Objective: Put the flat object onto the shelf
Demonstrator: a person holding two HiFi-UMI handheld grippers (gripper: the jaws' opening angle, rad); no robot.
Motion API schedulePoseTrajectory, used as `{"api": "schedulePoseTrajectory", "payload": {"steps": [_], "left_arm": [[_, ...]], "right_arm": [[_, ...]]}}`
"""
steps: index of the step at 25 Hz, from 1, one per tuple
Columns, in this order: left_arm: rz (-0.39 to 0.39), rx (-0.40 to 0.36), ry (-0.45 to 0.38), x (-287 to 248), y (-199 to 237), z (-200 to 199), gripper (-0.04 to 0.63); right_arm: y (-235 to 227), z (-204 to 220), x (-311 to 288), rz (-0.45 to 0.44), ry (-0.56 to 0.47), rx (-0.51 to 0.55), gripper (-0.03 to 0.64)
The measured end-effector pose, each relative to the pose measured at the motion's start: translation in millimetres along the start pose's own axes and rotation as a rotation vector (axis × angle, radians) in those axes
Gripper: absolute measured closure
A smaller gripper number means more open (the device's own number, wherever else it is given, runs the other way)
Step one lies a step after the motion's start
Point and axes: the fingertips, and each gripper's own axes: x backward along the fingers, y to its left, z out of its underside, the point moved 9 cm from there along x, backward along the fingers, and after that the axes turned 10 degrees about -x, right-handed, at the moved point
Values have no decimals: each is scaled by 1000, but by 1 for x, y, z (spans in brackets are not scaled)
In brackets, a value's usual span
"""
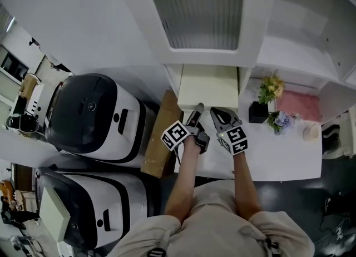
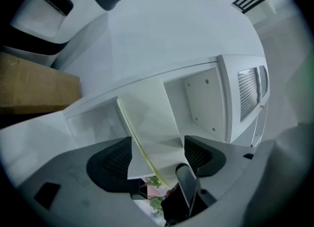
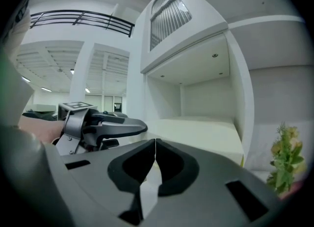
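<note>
The flat object (image 1: pixel 208 86) is a cream slab with a yellow edge. It lies in the open compartment of the white shelf unit (image 1: pixel 245 55), with its front end sticking out. My left gripper (image 1: pixel 199 107) is turned on its side at that front edge. In the left gripper view the flat object (image 2: pixel 152 123) fills the gap between the left gripper's (image 2: pixel 158 157) pads, and the jaws stand shut on it. Just to the right, my right gripper (image 1: pixel 215 112) is shut with nothing in it. In the right gripper view its pads meet at the right gripper's (image 3: pixel 155 145) tip, facing the flat object (image 3: pixel 196 132).
A dark pot of flowers (image 1: pixel 270 92), a pink cloth (image 1: pixel 300 105) and a small white cup (image 1: pixel 311 132) sit on the white table (image 1: pixel 278 158) to the right. A ribbed-glass cabinet door (image 1: pixel 200 11) hangs above. A brown box (image 1: pixel 158 139) and two black-and-white machines (image 1: pixel 92 114) stand to the left.
</note>
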Motion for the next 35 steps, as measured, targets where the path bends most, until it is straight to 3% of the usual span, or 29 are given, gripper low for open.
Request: {"api": "schedulePoseTrajectory", "payload": {"steps": [4,8,13,17,20,26,33,35], "left_arm": [[-28,-101,-55,18,3,-21,279],[-48,-271,-92,32,-5,-41,279],[-90,-570,-34,42,-28,-60,279],[-123,-861,55,39,-50,-61,279],[-136,-1019,103,36,-61,-58,279],[-120,-1172,137,47,-73,-54,296],[-85,-1214,99,70,-92,-50,566],[-79,-1206,104,73,-94,-45,583]], "right_arm": [[-2,-2,-8,-10,3,-15,548],[5,-3,-21,-27,42,5,548],[15,-11,-31,-36,75,-20,548],[12,-29,-16,15,45,-42,548],[6,-35,2,55,10,-77,548],[7,-36,46,99,0,-98,548],[17,-30,79,168,-16,-133,548],[21,-27,84,169,-18,-140,548]]}}
